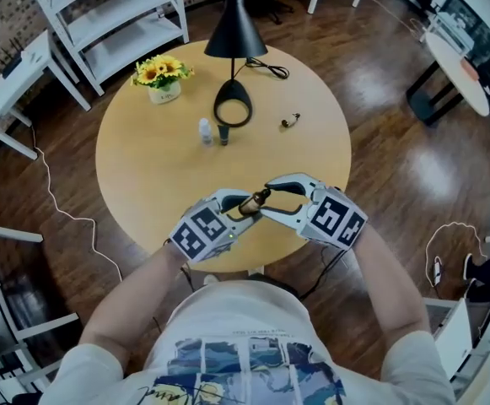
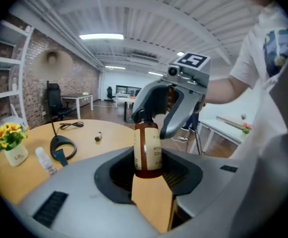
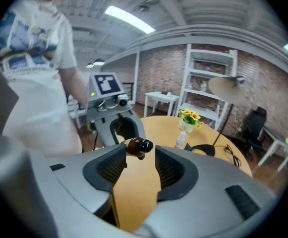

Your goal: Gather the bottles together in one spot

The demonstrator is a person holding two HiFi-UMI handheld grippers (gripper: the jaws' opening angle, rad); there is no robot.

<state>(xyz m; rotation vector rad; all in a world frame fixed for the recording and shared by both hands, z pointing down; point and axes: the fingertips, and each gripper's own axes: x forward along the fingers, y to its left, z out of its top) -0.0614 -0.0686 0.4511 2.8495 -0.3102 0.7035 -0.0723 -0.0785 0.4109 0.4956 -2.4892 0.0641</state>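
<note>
In the head view both forearms reached forward and bent inward, so the two tools met nose to nose over the near edge of the round wooden worktop (image 1: 143,184). The left hand-held gripper (image 1: 238,213) and the right hand-held gripper (image 1: 271,199) shared a small amber glass bottle with a dark cap (image 1: 254,202), which lay nearly level, cap toward the right one. Well beyond them stood a small clear plastic bottle (image 1: 205,131) and a small dark bottle (image 1: 223,133).

In the left gripper view the left hand-held gripper (image 2: 148,168) was clamped on the lower body of the amber bottle (image 2: 147,148), its long axis running straight out along the jaws, cap end away. The right hand-held gripper (image 2: 156,114) straddled the neck.

In the right gripper view the right hand-held gripper (image 3: 136,165) stood with jaws apart, the bottle's cap (image 3: 139,146) between them, nearer the left pad (image 3: 106,167); contact could not be told.
</note>
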